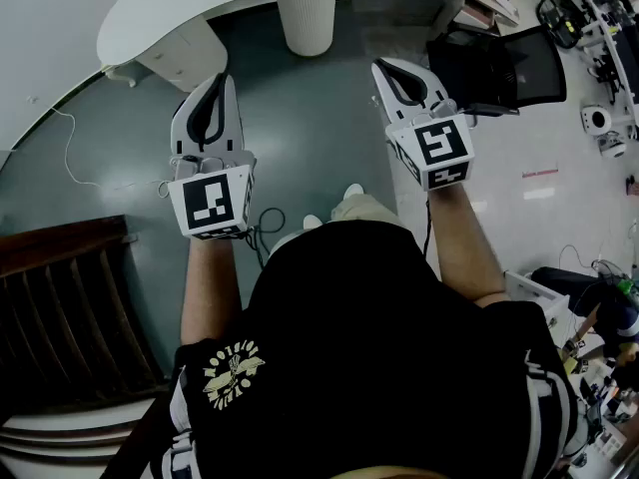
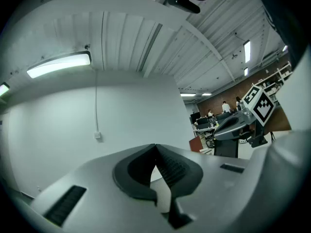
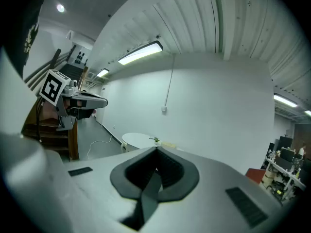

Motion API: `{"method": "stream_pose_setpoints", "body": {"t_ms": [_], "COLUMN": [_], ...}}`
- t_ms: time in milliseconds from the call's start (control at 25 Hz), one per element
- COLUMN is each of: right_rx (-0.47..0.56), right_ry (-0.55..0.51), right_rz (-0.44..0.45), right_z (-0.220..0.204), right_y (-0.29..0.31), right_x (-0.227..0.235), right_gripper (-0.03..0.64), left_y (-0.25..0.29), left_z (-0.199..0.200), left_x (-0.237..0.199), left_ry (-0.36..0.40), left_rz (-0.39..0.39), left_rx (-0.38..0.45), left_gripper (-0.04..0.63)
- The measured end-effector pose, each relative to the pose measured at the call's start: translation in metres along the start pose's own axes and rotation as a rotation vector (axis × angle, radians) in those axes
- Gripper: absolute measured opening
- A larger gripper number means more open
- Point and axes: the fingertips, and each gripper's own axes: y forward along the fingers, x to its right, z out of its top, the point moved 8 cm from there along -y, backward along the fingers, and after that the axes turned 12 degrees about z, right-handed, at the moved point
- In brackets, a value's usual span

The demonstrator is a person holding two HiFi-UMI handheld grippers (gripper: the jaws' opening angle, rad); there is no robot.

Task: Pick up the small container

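Head view: my left gripper [image 1: 221, 78] and right gripper [image 1: 380, 66], both pinched shut and empty, hang above the floor [image 1: 300, 138], well short of the white table [image 1: 200, 8]; what lies on it is too small to tell.

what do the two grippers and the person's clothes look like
The left pale grey plastic gripper and the right pale grey plastic gripper match: rounded shell, dark ribbed pads lining the tongs, a white cube with black square markers behind. A dark cable loops below the left cube. The person wears a black short-sleeved shirt with white-striped sleeves and a pale yellow emblem.
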Motion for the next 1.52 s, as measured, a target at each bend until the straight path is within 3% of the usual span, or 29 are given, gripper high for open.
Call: {"method": "stream_pose_setpoints", "body": {"t_ms": [200, 600, 640, 720, 880, 1120, 1520], "right_rx": [0.003, 0.034, 0.028, 0.008, -0.001, 0.016, 0.008], "right_ry": [0.007, 0.066, 0.079, 0.101, 0.106, 0.114, 0.130], "right_rz": [0.013, 0.038, 0.053, 0.087, 0.088, 0.092, 0.120], "right_z": [0.006, 0.008, 0.005, 0.001, 0.002, 0.003, 0.000], "right_y": [-0.004, -0.005, -0.004, 0.002, 0.016, 0.046, 0.111], "right_x": [-0.027, -0.049, -0.048, -0.045, -0.042, -0.012, 0.081], "right_gripper": [0.029, 0.035, 0.073, 0.253, 0.268, 0.270, 0.270], "left_y": [-0.020, -0.043, -0.041, -0.038, -0.031, 0.011, 0.127], "left_z": [0.002, -0.020, -0.022, -0.025, -0.031, -0.037, -0.038], "left_x": [-0.009, -0.040, -0.041, -0.044, -0.055, -0.056, -0.044], "left_ry": [0.006, -0.032, -0.033, -0.037, -0.039, -0.015, -0.008], "left_rz": [-0.024, 0.025, 0.027, 0.035, 0.046, 0.032, 0.026], "left_rx": [-0.008, -0.047, -0.052, -0.058, -0.064, -0.079, -0.109], "left_gripper": [0.021, 0.021, 0.021, 0.021, 0.021, 0.021, 0.021]}}
